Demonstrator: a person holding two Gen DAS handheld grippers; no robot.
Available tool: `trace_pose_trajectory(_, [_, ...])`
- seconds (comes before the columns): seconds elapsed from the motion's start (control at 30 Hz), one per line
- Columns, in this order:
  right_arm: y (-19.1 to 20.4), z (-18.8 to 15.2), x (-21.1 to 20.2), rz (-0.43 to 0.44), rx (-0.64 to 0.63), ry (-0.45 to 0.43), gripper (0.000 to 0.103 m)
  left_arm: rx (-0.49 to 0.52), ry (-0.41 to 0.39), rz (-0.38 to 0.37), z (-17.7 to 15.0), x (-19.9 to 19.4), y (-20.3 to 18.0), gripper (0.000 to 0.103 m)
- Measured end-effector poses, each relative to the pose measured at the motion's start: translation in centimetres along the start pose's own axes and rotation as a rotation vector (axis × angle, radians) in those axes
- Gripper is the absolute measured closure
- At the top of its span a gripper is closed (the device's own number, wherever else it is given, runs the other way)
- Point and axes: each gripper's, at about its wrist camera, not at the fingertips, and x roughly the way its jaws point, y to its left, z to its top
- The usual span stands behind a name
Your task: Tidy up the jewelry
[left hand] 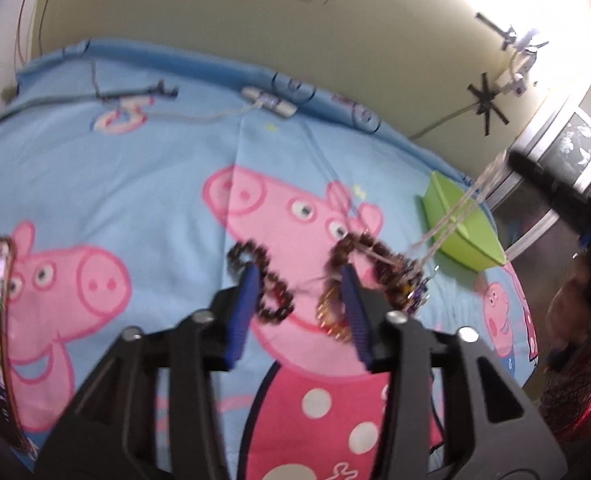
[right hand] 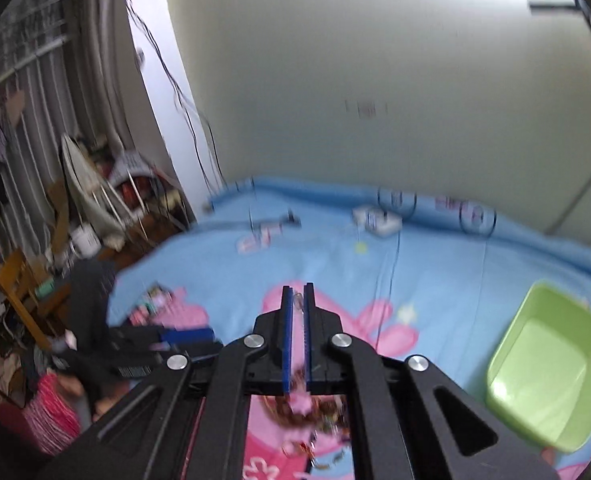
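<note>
A blue cartoon-pig bedsheet [left hand: 115, 184] fills the ground under both grippers. A green plastic tub [left hand: 461, 226] sits on it, beyond and to the right of the left gripper's jaws; in the right wrist view the same tub [right hand: 551, 364] lies to the right of the shut jaws. The left gripper [left hand: 299, 276] hangs over the sheet with its jaws partly apart, nothing pinched between the blue pads. A dark brown bead bracelet [left hand: 263, 280] lies curled by the tip of the left finger, and a second brown bead strand [left hand: 379, 264], tangled with gold and purple pieces, lies by the right finger. The right gripper [right hand: 298, 292] has its jaws pressed together on a thin pale chain [left hand: 455, 220], which runs taut from its tip down to that tangle, crossing in front of the tub.
</note>
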Motion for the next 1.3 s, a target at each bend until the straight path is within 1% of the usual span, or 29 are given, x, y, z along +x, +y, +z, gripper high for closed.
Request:
trace_pose_trajectory(0.03, [0.4,0.9,-0.9,0.003,-0.009,-0.029,0.103,0.017,-0.019,-0.006,0.3,-0.4,-0.5,0.056])
trace_pose_trajectory(0.13, [0.8,2.7,-2.1,0.006,-0.021,-0.079,0.103,0.064,-0.068,-0.045,1.4,-1.4,-2.5,0.048])
trace_pose_trajectory(0.23, [0.7,4.2,-3.5,0.005,-0.022,-0.115,0.103,0.146,-0.112,-0.101,2.6,-2.1,-5.6,0.043])
trace_pose_trajectory(0.3, [0.3,4.8,-4.2,0.002,-0.016,-0.129,0.103,0.2,-0.124,-0.139,3.2,-2.1,-7.9,0.042])
trace_pose_trajectory(0.37, [0.0,5.1,-5.2,0.0,-0.008,-0.147,0.103,0.251,-0.119,-0.174,3.7,-1.6,-10.3,0.042])
trace_pose_trajectory(0.4, [-0.2,5.3,-5.7,0.001,-0.004,-0.156,0.103,0.272,-0.115,-0.174,3.9,-1.2,-11.3,0.042])
trace_pose_trajectory(0.5, [-0.9,6.2,-7.5,-0.002,-0.008,-0.189,0.103,0.334,-0.104,-0.143,4.9,0.9,-14.3,0.042])
trace_pose_trajectory(0.53, [-1.1,6.7,-8.4,-0.01,-0.013,-0.206,0.103,0.351,-0.093,-0.147,5.5,1.7,-15.3,0.05])
trace_pose_trajectory(0.57, [-1.3,7.1,-9.0,-0.016,-0.017,-0.218,0.103,0.367,-0.085,-0.155,5.8,2.3,-16.1,0.061])
trace_pose_trajectory(0.6, [-1.5,7.5,-9.9,-0.026,-0.02,-0.233,0.103,0.389,-0.069,-0.164,6.3,2.9,-17.1,0.081])
trace_pose_trajectory(0.63, [-2.0,8.1,-10.9,-0.041,-0.024,-0.252,0.103,0.408,-0.056,-0.175,6.7,3.5,-18.0,0.094])
trace_pose_trajectory(0.67, [-2.3,8.5,-11.6,-0.052,-0.026,-0.263,0.103,0.421,-0.053,-0.19,7.4,4.0,-19.0,0.097])
trace_pose_trajectory(0.7, [-2.7,8.9,-12.5,-0.065,-0.027,-0.277,0.103,0.433,-0.058,-0.203,7.8,4.2,-20.0,0.098])
trace_pose_trajectory(0.87, [-5.7,10.5,-16.1,-0.141,-0.018,-0.334,0.103,0.482,-0.077,-0.249,10.3,5.8,-25.3,0.098])
trace_pose_trajectory(0.93, [-6.9,10.3,-16.9,-0.161,-0.009,-0.345,0.103,0.486,-0.067,-0.267,10.8,6.7,-26.7,0.098])
trace_pose_trajectory(1.0, [-8.4,9.4,-17.3,-0.18,0.011,-0.346,0.103,0.494,-0.046,-0.276,11.0,8.4,-28.2,0.098])
trace_pose_trajectory(1.13, [-12.3,6.3,-16.7,-0.208,0.076,-0.308,0.103,0.495,0.027,-0.279,10.1,12.7,-29.9,0.098])
trace_pose_trajectory(1.2, [-14.8,3.9,-15.7,-0.207,0.131,-0.275,0.103,0.489,0.086,-0.258,9.1,15.2,-29.9,0.098])
trace_pose_trajectory(1.27, [-17.1,1.0,-14.0,-0.216,0.177,-0.231,0.103,0.481,0.176,-0.213,7.7,18.0,-29.5,0.09])
trace_pose_trajectory(1.3, [-17.7,0.1,-13.1,-0.221,0.193,-0.208,0.103,0.476,0.211,-0.193,7.1,19.0,-29.1,0.087])
